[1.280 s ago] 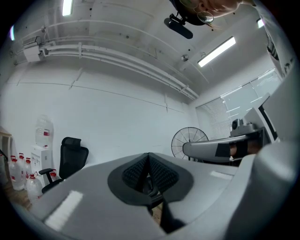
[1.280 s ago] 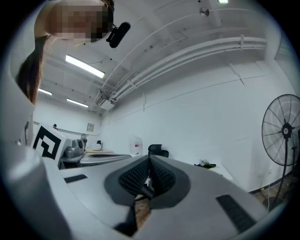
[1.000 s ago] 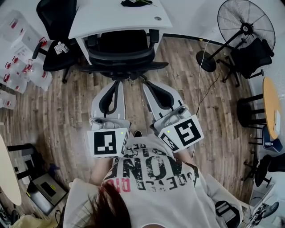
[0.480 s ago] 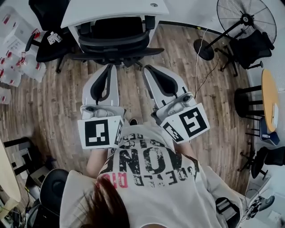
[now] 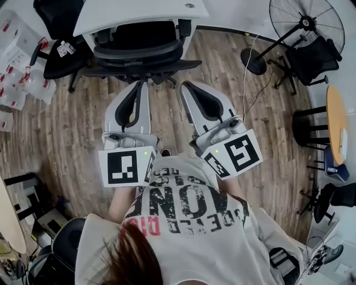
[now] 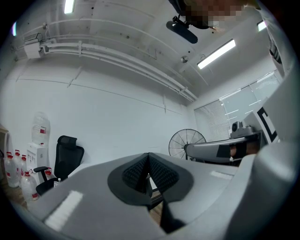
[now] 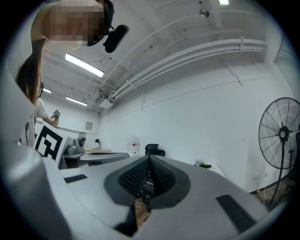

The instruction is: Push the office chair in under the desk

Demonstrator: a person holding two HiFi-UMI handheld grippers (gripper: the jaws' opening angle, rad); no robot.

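Item: office chair [image 5: 139,51], black, seat mostly beneath the white bench [image 5: 139,15], backrest and star base just outside the bench's near edge. Left tongs [image 5: 139,84]: clenched, empty, held level, tips pointed at the bench and close to the chair's base; contact not determinable. Right tongs [image 5: 185,85]: likewise clenched on nothing, alongside, aimed at the same bench edge. Step in hand, as judged: final shove, largely done. Recommended handling: press with both closed tips at matching height on the backrest frame, one either side of centre, with even force, to avoid swivelling the seat or skewing the castors; stop once the backrest meets the bench edge; mind the armrests against the bench's underside. Surface: wood-plank floor [image 5: 72,128], smooth, probably easy rolling. Room, placed from the bench: second black chair [image 5: 58,58] at its left end; water bottles [image 5: 16,94] further left; pedestal fan [image 5: 305,25] to its right; round wooden table [image 5: 337,133] well off to the right; plain white wall [image 6: 117,108] behind.
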